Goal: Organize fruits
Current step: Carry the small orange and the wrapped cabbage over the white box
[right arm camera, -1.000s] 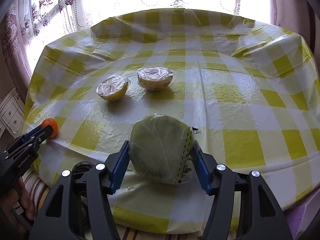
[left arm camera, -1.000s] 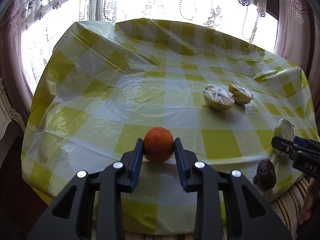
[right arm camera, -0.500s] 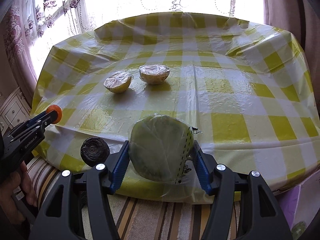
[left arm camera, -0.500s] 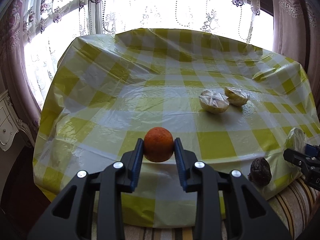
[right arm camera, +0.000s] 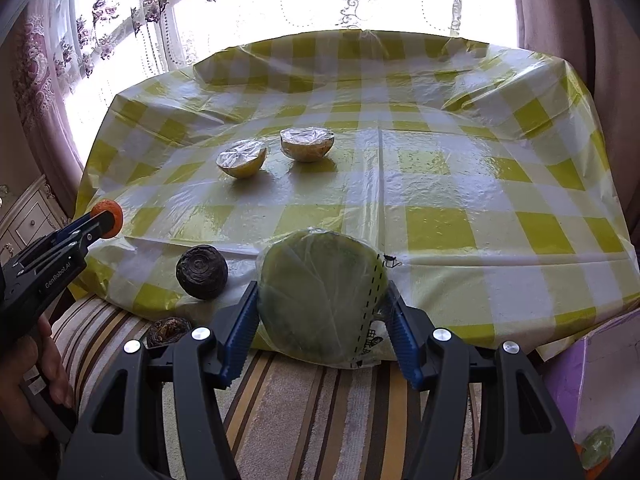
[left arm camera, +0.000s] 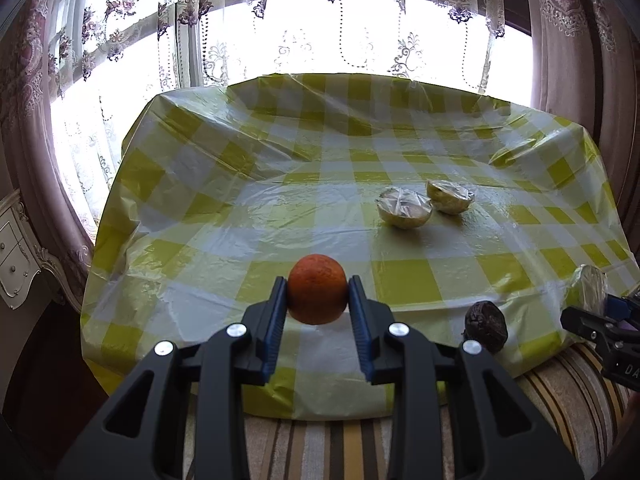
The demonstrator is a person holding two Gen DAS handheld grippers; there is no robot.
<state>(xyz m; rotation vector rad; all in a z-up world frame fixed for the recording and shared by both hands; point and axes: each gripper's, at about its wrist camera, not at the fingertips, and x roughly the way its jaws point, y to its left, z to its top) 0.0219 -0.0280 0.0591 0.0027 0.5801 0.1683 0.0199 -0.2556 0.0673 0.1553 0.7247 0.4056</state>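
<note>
**Two grippers holding fruit at the table's near edge**

Left wrist view: the checked table (left arm camera: 208,216) fills mid-frame, its left half bare. The left gripper (left arm camera: 317,300), low centre, is clamped on an orange (left arm camera: 317,294).

Right wrist view: open cloth lies right of two wrapped halves (right arm camera: 306,144). The right gripper (right arm camera: 322,320), low centre and partly open, pinches a wrapped green fruit (right arm camera: 320,296) over the table edge.

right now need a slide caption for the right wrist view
Right gripper clamps a wrapped green fruit half above the checked tablecloth.
</note>
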